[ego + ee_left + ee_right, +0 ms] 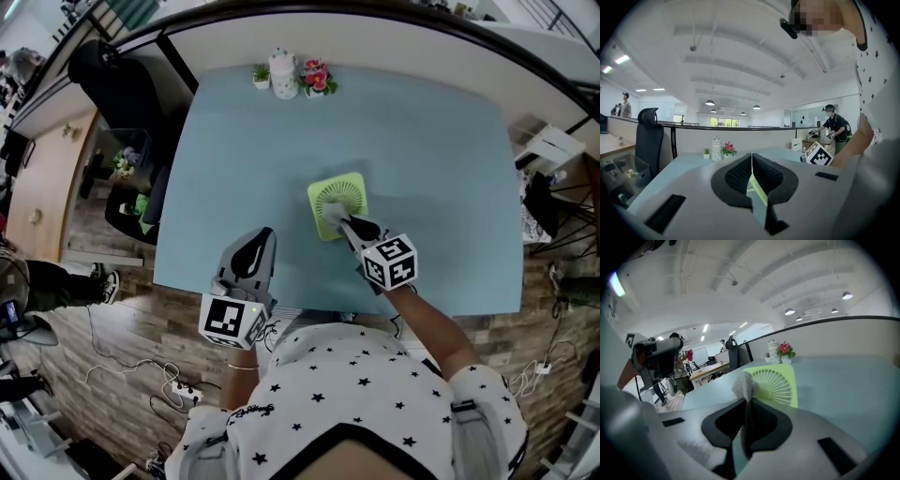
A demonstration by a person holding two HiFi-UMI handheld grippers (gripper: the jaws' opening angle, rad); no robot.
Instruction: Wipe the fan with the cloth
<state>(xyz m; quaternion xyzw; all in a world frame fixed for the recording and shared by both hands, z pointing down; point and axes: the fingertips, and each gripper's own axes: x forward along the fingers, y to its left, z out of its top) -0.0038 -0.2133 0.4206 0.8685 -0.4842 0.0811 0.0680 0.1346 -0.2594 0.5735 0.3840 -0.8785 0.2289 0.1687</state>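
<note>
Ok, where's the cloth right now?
In the head view the cloth is pinched in the right gripper, at the near-left corner of the green fan, mid table.

The head view looked steeply down from above the person onto the whole pale blue worktop [422,141]. The left gripper view rode the left tongs [262,239] low at the near edge, facing across toward the flower pots [723,150]. The right gripper view rode the right tongs [345,223], close behind the green fan [780,385], also facing the far edge. All three shared those pots.
</note>
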